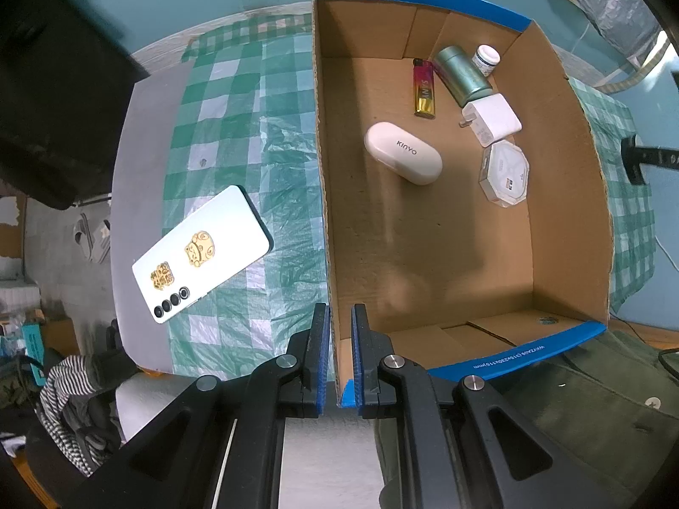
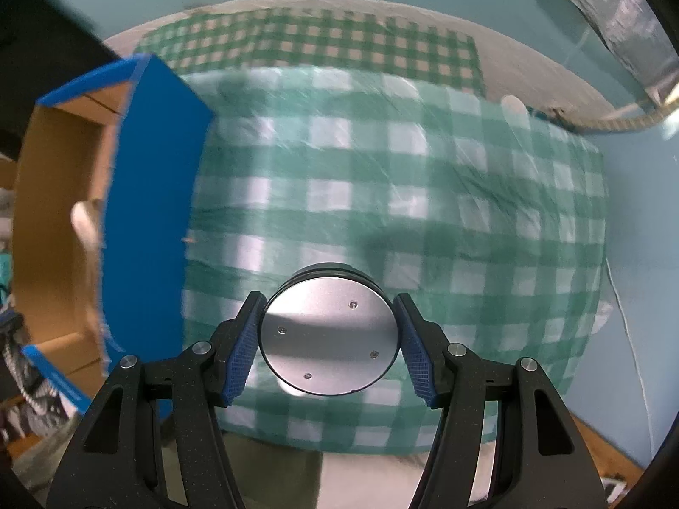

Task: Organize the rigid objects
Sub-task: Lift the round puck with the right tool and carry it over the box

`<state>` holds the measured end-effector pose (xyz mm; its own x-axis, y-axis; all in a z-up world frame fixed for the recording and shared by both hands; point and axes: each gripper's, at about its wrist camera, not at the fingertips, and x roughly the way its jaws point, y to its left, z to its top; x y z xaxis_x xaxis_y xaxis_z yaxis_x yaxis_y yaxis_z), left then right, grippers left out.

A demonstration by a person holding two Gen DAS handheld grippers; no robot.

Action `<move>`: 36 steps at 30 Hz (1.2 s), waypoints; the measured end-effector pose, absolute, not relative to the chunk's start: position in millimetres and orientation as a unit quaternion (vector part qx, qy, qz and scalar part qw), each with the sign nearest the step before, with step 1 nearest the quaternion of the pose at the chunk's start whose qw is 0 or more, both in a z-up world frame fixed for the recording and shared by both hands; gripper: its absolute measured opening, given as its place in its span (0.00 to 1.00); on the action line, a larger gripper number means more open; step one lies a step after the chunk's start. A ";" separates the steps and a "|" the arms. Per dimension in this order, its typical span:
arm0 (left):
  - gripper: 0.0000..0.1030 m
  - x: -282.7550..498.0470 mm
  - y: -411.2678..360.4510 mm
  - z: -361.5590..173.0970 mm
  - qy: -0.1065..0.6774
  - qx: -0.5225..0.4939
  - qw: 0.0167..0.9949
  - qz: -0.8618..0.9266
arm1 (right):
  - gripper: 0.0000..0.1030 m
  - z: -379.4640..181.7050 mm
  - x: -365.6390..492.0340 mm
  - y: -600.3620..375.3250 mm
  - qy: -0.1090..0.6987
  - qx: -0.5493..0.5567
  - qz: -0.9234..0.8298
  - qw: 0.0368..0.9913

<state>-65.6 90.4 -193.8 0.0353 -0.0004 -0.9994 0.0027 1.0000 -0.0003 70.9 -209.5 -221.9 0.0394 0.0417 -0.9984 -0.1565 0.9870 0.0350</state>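
1. the left gripper is clamped on the near corner of the cardboard box, one finger outside the wall and one inside.
2. the box sits open on the green checked cloth that covers the surface; its rim is edged in blue.
3. inside lie a white earbud case, a lighter, a green canister on its side, a white pill bottle, a white charger plug and an octagonal white box, mostly gathered toward the far right corner.
4. a white phone lies face down on the cloth, just left of the box.
5. the right gripper is clamped on a round silver disc, held above the cloth to the right of the box's blue wall.
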 end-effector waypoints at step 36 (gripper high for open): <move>0.09 -66.9 91.3 -193.2 0.694 -0.001 0.720 -0.001 | 0.60 -169.4 90.8 -53.8 0.621 -0.212 0.236 0.717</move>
<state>-66.9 91.3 -193.2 0.0354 -0.0029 -0.9994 0.0005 1.0000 -0.0029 90.8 -53.8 -169.4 0.1166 0.0751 -0.9903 -0.6009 0.7992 -0.0102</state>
